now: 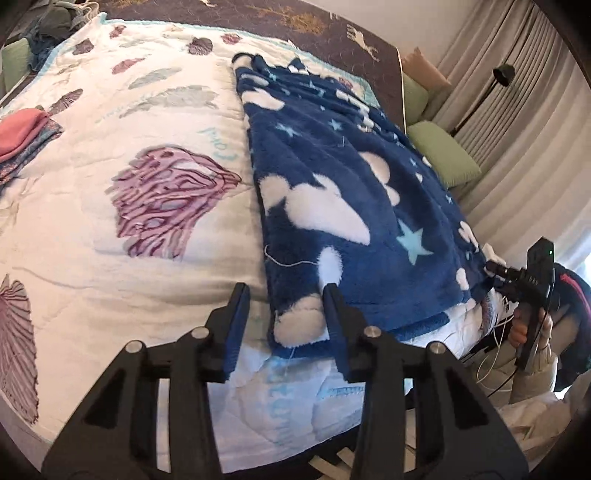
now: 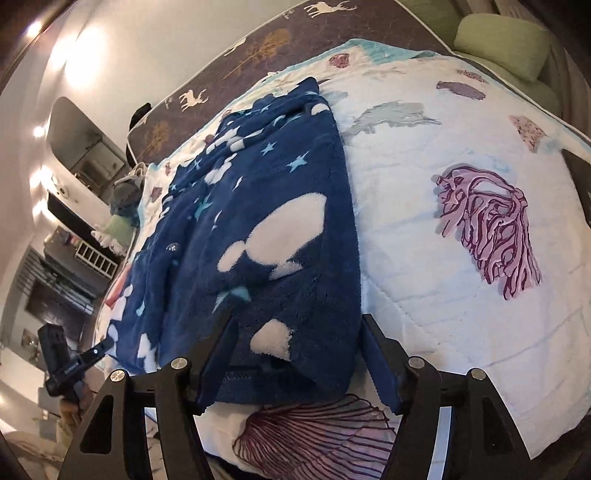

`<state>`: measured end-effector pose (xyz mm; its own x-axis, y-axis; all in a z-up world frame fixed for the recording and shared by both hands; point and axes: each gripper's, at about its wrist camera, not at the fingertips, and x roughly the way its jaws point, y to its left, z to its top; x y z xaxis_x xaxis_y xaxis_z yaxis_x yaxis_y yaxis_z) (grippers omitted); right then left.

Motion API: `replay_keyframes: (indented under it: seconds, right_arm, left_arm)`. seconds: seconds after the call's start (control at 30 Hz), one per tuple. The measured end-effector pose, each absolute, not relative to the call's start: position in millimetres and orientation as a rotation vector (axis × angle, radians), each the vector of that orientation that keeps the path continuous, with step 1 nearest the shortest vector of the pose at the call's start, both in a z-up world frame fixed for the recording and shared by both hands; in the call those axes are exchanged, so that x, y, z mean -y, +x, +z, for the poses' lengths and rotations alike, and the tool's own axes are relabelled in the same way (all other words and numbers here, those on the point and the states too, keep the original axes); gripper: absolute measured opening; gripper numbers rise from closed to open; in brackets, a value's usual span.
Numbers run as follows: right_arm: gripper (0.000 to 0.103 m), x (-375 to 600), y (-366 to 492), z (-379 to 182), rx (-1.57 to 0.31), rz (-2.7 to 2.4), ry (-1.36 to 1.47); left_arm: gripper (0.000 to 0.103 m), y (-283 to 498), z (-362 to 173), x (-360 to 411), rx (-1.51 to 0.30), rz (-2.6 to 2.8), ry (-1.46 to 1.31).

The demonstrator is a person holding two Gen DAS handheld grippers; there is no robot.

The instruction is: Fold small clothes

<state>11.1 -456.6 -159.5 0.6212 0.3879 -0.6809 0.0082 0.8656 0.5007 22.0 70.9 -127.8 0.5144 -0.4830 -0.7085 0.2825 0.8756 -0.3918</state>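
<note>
A dark blue fleece garment (image 1: 351, 184) with white clouds and pale stars lies flat in a long folded strip on the white quilt (image 1: 110, 166). In the left wrist view my left gripper (image 1: 284, 295) is open and straddles the garment's near left corner, with the left pad clear of the cloth. In the right wrist view my right gripper (image 2: 297, 321) is open wide around the other near corner of the garment (image 2: 258, 221), the cloth lying loose between the fingers. Each gripper also shows in the other's view: right gripper (image 1: 495, 269), left gripper (image 2: 99, 349).
A folded pink piece on patterned cloth (image 1: 22, 133) sits at the quilt's left edge. Green cushions (image 1: 443, 155), a floor lamp (image 1: 502, 74) and curtains stand beyond the bed's right side. A heap of clothes (image 1: 48, 22) lies at the far left corner. The quilt (image 2: 443, 184) spreads wide beside the garment.
</note>
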Motion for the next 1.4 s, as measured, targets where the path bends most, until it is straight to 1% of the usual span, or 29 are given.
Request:
replay_keyframes:
  seconds: [0.13, 0.17, 0.2, 0.23, 0.27, 0.33, 0.4, 0.53, 0.63, 0.73, 0.83, 0.9, 0.93, 1.0, 1.03, 1.07, 1.1, 1.17, 1.2, 1.23, 1.27, 1.3, 1.33, 1.37, 1.4]
  right_arm:
    - [0.067, 455.7, 18.3, -163.3, -0.869, 0.285, 0.541]
    - [0.065, 457.1, 21.1, -166.5, -0.863, 0.313, 0.563]
    - [0.061, 461.4, 24.1, -171.2, -0.855, 0.335, 0.596]
    - [0.04, 468.1, 25.1, -175.1, -0.85, 0.33, 0.643]
    - [0.013, 473.5, 24.8, -177.6, -0.854, 0.32, 0.681]
    - [0.013, 481.0, 20.7, -181.6, -0.849, 0.335, 0.755]
    - [0.012, 479.7, 13.9, -174.8, -0.82, 0.327, 0.732]
    - [0.012, 477.3, 6.8, -146.4, -0.729, 0.4, 0.748]
    - [0.012, 472.5, 10.7, -127.3, -0.702, 0.445, 0.733]
    - [0.012, 467.2, 13.8, -117.2, -0.695, 0.45, 0.692]
    - [0.012, 467.2, 14.8, -118.6, -0.715, 0.432, 0.671]
    - [0.015, 467.5, 15.4, -123.7, -0.748, 0.397, 0.639]
    - [0.019, 467.3, 16.6, -129.5, -0.783, 0.367, 0.617]
    - [0.027, 470.4, 17.4, -140.0, -0.829, 0.331, 0.611]
    - [0.036, 472.2, 18.9, -147.5, -0.855, 0.324, 0.622]
    - [0.045, 474.6, 19.7, -154.7, -0.876, 0.318, 0.636]
    - [0.047, 476.4, 20.6, -161.2, -0.894, 0.313, 0.646]
    - [0.047, 478.0, 22.0, -170.4, -0.905, 0.329, 0.656]
    - [0.048, 478.4, 22.3, -172.1, -0.896, 0.345, 0.662]
    - [0.048, 478.4, 23.0, -172.9, -0.89, 0.358, 0.669]
    - [0.049, 477.3, 26.1, -173.9, -0.887, 0.377, 0.674]
    - [0.049, 475.5, 28.5, -174.3, -0.887, 0.389, 0.673]
    - [0.038, 472.0, 32.5, -173.9, -0.889, 0.399, 0.663]
    - [0.01, 469.4, 34.2, -173.5, -0.892, 0.406, 0.661]
    - [0.011, 466.4, 36.3, -173.7, -0.906, 0.418, 0.669]
  left_arm:
    - [0.042, 34.0, -133.7, -66.8, -0.917, -0.536, -0.292]
    - [0.04, 38.2, -136.1, -68.8, -0.918, -0.557, -0.334]
    - [0.031, 40.4, -136.7, -70.9, -0.917, -0.568, -0.363]
    - [0.013, 42.7, -137.6, -73.7, -0.925, -0.579, -0.399]
    - [0.013, 43.8, -138.4, -77.4, -0.933, -0.583, -0.441]
    - [0.013, 40.0, -133.2, -79.9, -0.913, -0.584, -0.458]
    - [0.012, 32.9, -120.5, -79.1, -0.875, -0.582, -0.434]
    - [0.012, 25.2, -89.4, -74.3, -0.797, -0.599, -0.375]
    - [0.012, 24.9, -74.4, -70.9, -0.761, -0.601, -0.348]
    - [0.012, 23.3, -70.5, -70.5, -0.749, -0.589, -0.316]
    - [0.013, 24.6, -79.3, -69.9, -0.782, -0.576, -0.279]
    - [0.013, 25.8, -91.0, -66.8, -0.83, -0.55, -0.246]
    - [0.016, 26.9, -98.5, -65.0, -0.862, -0.535, -0.229]
    - [0.029, 30.9, -113.9, -62.5, -0.921, -0.496, -0.21]
    - [0.042, 31.9, -120.7, -61.5, -0.943, -0.49, -0.21]
    - [0.045, 30.7, -125.6, -60.7, -0.95, -0.494, -0.214]
    - [0.046, 29.2, -127.4, -60.6, -0.933, -0.502, -0.215]
    - [0.053, 29.3, -127.4, -59.4, -0.92, -0.524, -0.221]
    - [0.053, 31.7, -127.6, -58.9, -0.917, -0.537, -0.234]
    - [0.053, 35.4, -128.6, -57.3, -0.918, -0.548, -0.242]
    - [0.039, 38.5, -128.6, -55.1, -0.915, -0.555, -0.242]
    - [0.022, 41.4, -128.3, -53.1, -0.916, -0.563, -0.247]
    - [0.012, 43.8, -128.0, -52.1, -0.931, -0.581, -0.275]
    - [0.012, 46.3, -125.7, -53.8, -0.933, -0.587, -0.322]
    - [0.012, 45.2, -120.5, -56.5, -0.918, -0.597, -0.363]
